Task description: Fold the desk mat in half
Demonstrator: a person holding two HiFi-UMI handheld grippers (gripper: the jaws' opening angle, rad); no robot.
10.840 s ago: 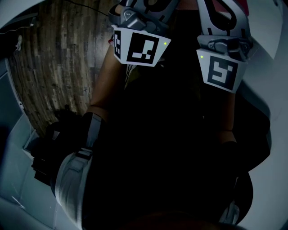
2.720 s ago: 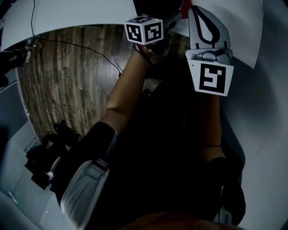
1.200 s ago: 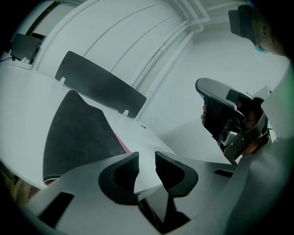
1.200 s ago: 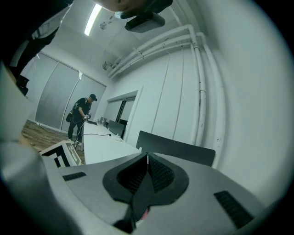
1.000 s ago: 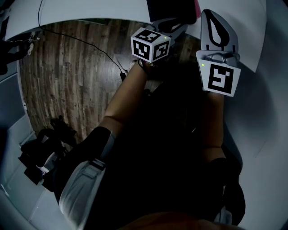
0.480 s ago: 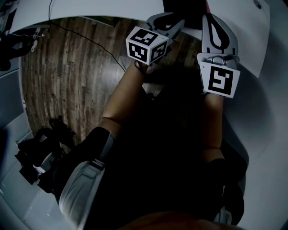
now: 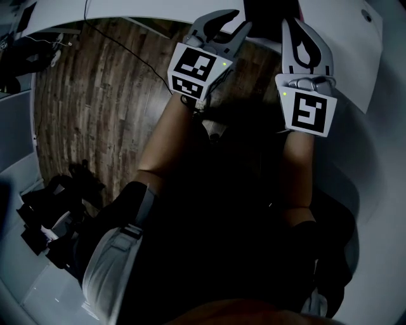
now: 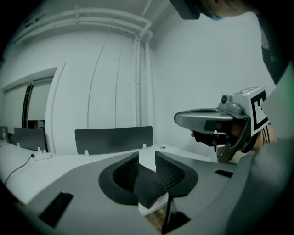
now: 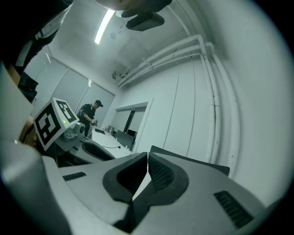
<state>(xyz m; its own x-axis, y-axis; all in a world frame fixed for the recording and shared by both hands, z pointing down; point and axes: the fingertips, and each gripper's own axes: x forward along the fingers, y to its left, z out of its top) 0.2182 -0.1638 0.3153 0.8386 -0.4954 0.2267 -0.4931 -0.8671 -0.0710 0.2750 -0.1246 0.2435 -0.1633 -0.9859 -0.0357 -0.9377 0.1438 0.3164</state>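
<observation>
The person stands at the edge of the white table (image 7: 346,51) with both arms stretched out, the wooden floor (image 7: 89,101) showing below on their left. The left gripper (image 7: 229,25) and the right gripper (image 7: 298,28) are side by side, near each other, pointing roughly level towards the far wall.

Each one has hold of the desk mat (image 7: 266,9). In the left gripper view the fingers (image 8: 167,170) stand a little apart with the dark sheet clamped between them, and its loose edge hangs back towards the camera with a pink underside showing. In the right gripper view the fingers (image 9: 158,172) are pressed almost together on a thin dark edge of the same mat. So the near edge is lifted off the table and hangs between the two grippers. How the rest lies is out of sight.

I take this for the carry-over part of the fold. To do it well, I would keep both corners at the same height and move them forward together, so the mat rolls over itself without skewing. Keep the sheet lightly stretched between the grippers, not sagging. Lower the held edge onto the far edge, check that the corners meet, and only then let go. The main risk is one side running ahead, which would give a crooked crease.
</observation>
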